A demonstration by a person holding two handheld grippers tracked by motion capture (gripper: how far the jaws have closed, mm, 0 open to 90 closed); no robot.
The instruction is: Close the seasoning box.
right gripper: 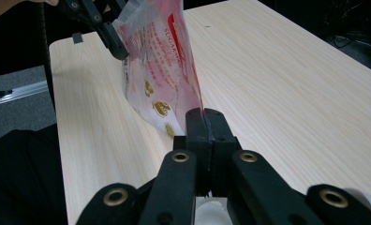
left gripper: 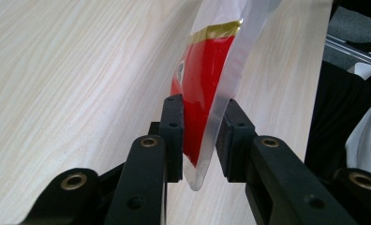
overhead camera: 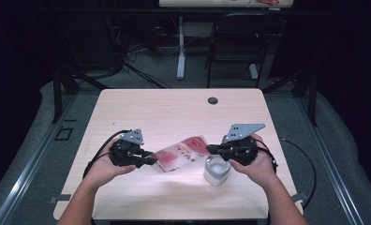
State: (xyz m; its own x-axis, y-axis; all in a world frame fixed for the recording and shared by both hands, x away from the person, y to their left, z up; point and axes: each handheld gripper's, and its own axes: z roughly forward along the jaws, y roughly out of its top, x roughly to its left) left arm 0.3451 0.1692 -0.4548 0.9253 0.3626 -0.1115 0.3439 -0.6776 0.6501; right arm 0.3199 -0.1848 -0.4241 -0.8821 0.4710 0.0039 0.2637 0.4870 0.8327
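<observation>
Red pouch (overhead camera: 181, 153) hangs stretched between left tongs (overhead camera: 152, 160) and right tongs (overhead camera: 209, 149), both clamping its ends

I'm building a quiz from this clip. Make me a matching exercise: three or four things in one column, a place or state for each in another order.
Things:
1. left hand-held gripper
2. right hand-held gripper
3. red and clear packet
4. white cup

Places or states:
A. stands on the table under the right hand
B. stretched between both grippers above the table
C. pinches the packet's end nearest the cup
D. grips the packet's end away from the cup

Pairs: 1-D, 2-C, 3-B, 4-A
</observation>
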